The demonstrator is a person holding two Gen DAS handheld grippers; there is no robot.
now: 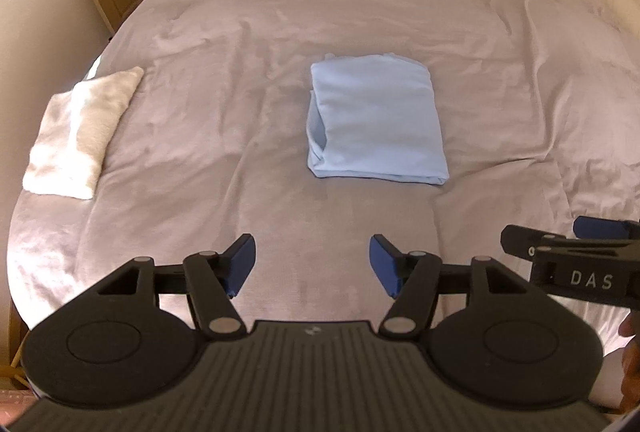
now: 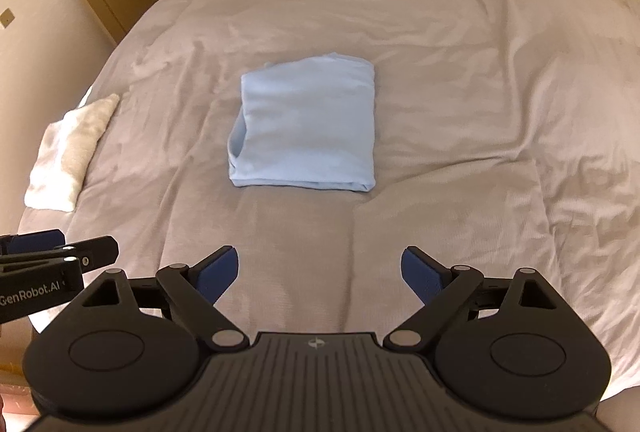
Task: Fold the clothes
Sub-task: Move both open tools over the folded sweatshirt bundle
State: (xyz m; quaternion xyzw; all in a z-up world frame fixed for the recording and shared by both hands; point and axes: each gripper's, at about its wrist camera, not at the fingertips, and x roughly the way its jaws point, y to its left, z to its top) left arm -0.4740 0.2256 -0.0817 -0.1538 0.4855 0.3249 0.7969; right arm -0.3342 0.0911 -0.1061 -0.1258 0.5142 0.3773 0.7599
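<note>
With the light blue garment (image 1: 376, 120) lying folded mid-bed, well beyond both tools, the left gripper (image 1: 312, 266) and right gripper (image 2: 320, 274) hang released and empty; a good finish likely means keeping clear of it.

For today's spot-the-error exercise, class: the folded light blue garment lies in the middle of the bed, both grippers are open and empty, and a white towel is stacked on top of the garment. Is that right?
One detail is wrong. The white towel is not on the light blue garment; it lies apart, near the bed's left edge, as the left wrist view shows. The left gripper and right gripper are open and empty.
</note>
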